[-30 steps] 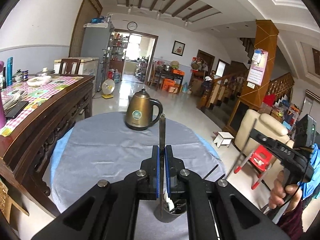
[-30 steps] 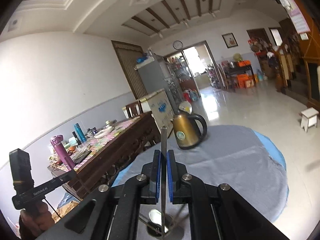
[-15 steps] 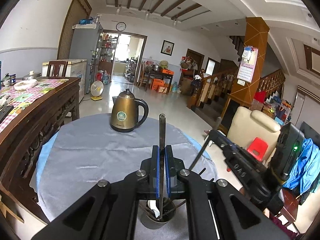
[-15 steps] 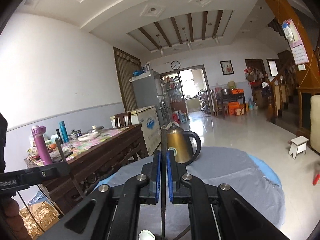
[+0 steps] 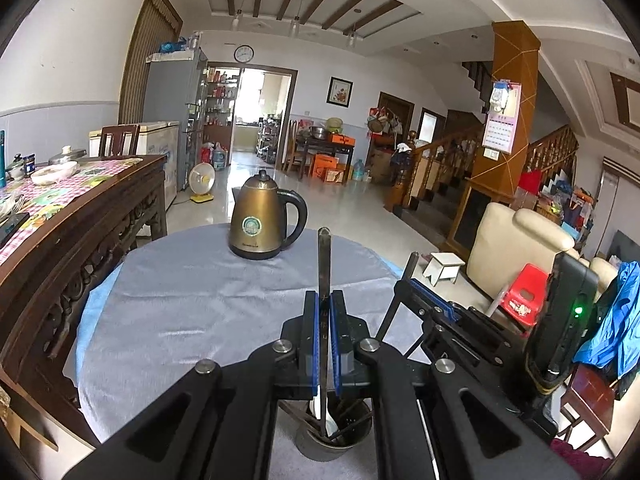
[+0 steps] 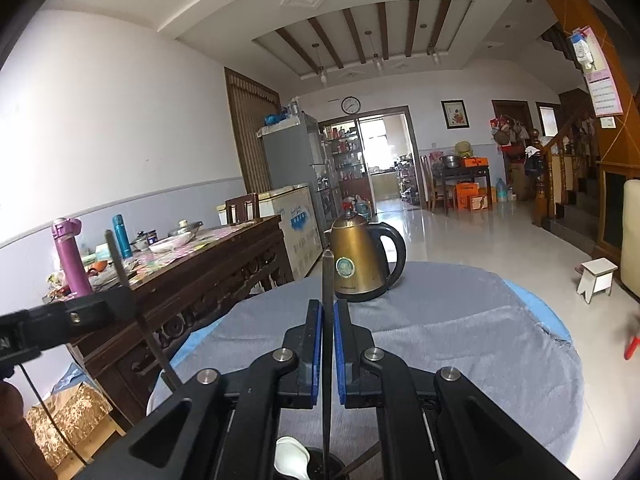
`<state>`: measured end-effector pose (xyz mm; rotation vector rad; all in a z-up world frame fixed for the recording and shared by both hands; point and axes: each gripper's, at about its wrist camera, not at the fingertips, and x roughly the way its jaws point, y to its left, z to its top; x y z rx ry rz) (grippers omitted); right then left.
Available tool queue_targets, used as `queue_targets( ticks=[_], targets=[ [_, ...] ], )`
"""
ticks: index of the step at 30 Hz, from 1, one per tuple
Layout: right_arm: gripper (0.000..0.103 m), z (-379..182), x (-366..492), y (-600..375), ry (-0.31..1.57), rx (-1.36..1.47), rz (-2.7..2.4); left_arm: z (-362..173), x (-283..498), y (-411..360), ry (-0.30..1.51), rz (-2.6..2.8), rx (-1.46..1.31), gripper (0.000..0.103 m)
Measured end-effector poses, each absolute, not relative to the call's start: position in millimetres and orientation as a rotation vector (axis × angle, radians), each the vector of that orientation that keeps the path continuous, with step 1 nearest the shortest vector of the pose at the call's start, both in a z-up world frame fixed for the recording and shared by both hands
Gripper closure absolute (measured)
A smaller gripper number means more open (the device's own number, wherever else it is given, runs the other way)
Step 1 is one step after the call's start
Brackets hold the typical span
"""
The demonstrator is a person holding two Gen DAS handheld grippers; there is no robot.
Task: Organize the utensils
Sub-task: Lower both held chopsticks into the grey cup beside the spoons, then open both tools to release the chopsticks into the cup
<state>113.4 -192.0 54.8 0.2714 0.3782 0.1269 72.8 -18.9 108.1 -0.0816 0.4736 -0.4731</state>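
While each chopstick hangs over the dark holder cup (image 5: 334,438) on the grey-clothed tabletop (image 5: 192,304), the step in hand looks like dropping a pair of chopsticks into it. The left hand-held gripper (image 5: 324,336) has its blue pads clamped on a dark chopstick (image 5: 323,264) that runs upright through the jaws, its lower end already down among the other sticks and a white spoon (image 5: 322,412) inside the cup. The right hand-held gripper (image 6: 328,344) is likewise closed on a second chopstick (image 6: 327,280), whose lower end reaches toward the cup's mouth at the bottom edge of its view, beside the white spoon; whether that tip is inside the rim I cannot tell.

Next, I judge, both jaws must part so the sticks slide in, with the tips kept inside the rim and clear of each other.

Both tools point forward and somewhat down, side by side and close together over the cup, the right one crossing in from the left gripper's right. A bronze kettle (image 5: 262,220) stands well beyond on the far side.
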Motion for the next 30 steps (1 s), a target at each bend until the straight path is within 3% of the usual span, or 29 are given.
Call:
queue_targets(
  ticks=[30],
  targets=[
    [0.096,26.1,110.5,-197.6,0.492,0.317,0.123,78.0,85.2,-33.9,0.598,-0.442,-0.032,0.098]
  ],
)
